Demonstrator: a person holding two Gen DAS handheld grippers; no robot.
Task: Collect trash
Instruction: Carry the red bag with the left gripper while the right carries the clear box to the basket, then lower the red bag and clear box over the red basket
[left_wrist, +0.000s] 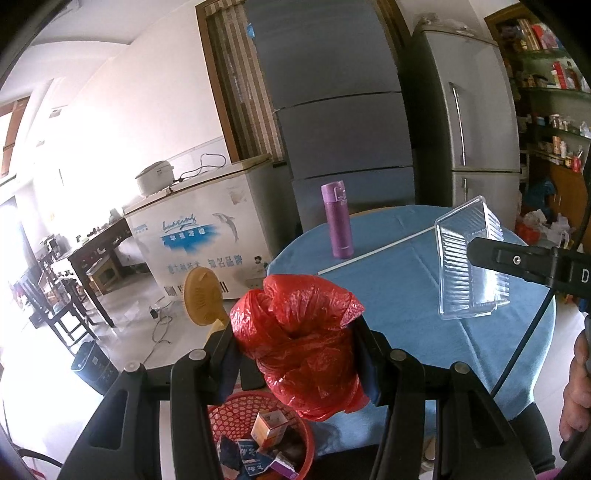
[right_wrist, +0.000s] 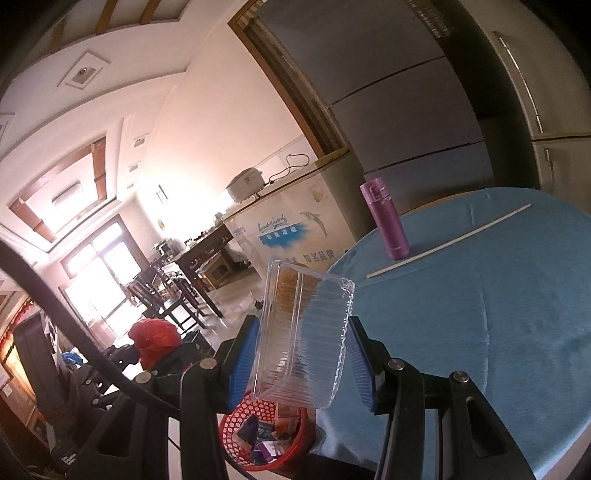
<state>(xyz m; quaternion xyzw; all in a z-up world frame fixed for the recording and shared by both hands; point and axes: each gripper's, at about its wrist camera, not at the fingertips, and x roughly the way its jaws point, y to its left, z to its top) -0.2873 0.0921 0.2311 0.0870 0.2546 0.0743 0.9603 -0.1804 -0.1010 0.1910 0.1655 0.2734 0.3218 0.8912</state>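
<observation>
My left gripper (left_wrist: 295, 332) is shut on a crumpled red plastic bag (left_wrist: 299, 332), held above a red mesh basket (left_wrist: 306, 439) with several small cartons inside. My right gripper (right_wrist: 301, 350) is shut on a clear ribbed plastic tray (right_wrist: 303, 332), its blue pads (right_wrist: 243, 362) pressing both sides, also above the red basket (right_wrist: 236, 443) beside the table edge. The clear tray (left_wrist: 469, 266) and the right gripper's finger appear at the right of the left wrist view. The red bag (right_wrist: 153, 343) and the left gripper show low at the left of the right wrist view.
A round table with a blue cloth (left_wrist: 406, 295) carries a purple flask (left_wrist: 337, 219) and a thin white stick (left_wrist: 373, 251). Behind stand grey fridges (left_wrist: 332, 110) and a white chest freezer (left_wrist: 199, 236). A yellow fan (left_wrist: 202, 295) and a dark bin (left_wrist: 94, 365) sit on the floor.
</observation>
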